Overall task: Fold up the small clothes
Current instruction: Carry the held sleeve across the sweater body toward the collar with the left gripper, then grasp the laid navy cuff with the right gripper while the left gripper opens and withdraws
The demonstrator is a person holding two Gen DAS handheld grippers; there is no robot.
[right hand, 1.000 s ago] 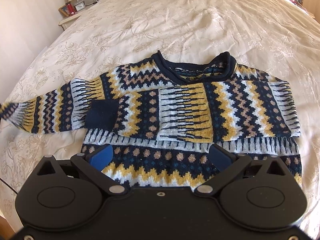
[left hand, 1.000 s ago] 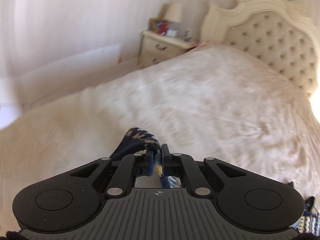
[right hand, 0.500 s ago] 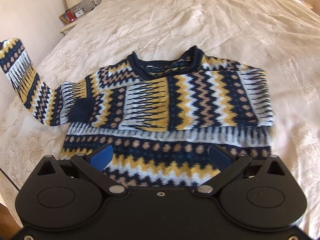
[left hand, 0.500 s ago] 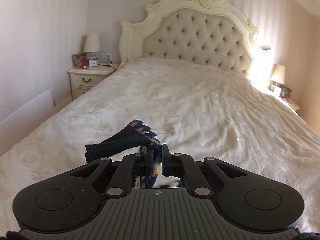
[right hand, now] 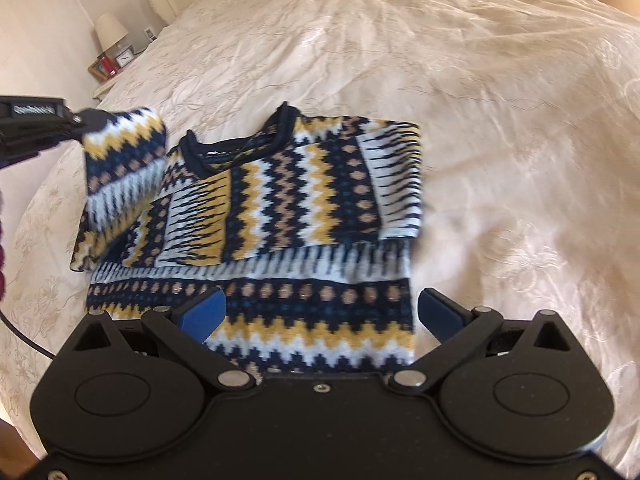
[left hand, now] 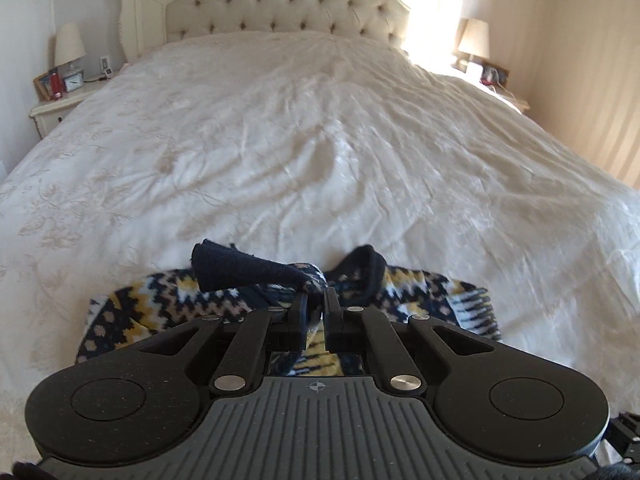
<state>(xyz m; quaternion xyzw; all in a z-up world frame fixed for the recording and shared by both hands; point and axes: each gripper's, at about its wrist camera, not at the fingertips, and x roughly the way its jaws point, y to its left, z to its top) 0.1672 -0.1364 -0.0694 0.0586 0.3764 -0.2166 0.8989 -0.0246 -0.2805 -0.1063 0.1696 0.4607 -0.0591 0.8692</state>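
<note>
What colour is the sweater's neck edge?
Dark navy blue. The sweater's neck edge shows best in the right wrist view.

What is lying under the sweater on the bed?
Only the cream bedspread shows around the sweater. The sweater covers whatever is directly beneath it. One sleeve is lifted by the left gripper.

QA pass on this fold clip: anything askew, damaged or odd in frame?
Nothing damaged or spilled. The navy, yellow and white zigzag knit sweater lies on the cream bedspread with one sleeve folded across its chest. The other sleeve hangs in the air, pinched at its cuff by the left tongs: mid-fold, not a fault.
</note>
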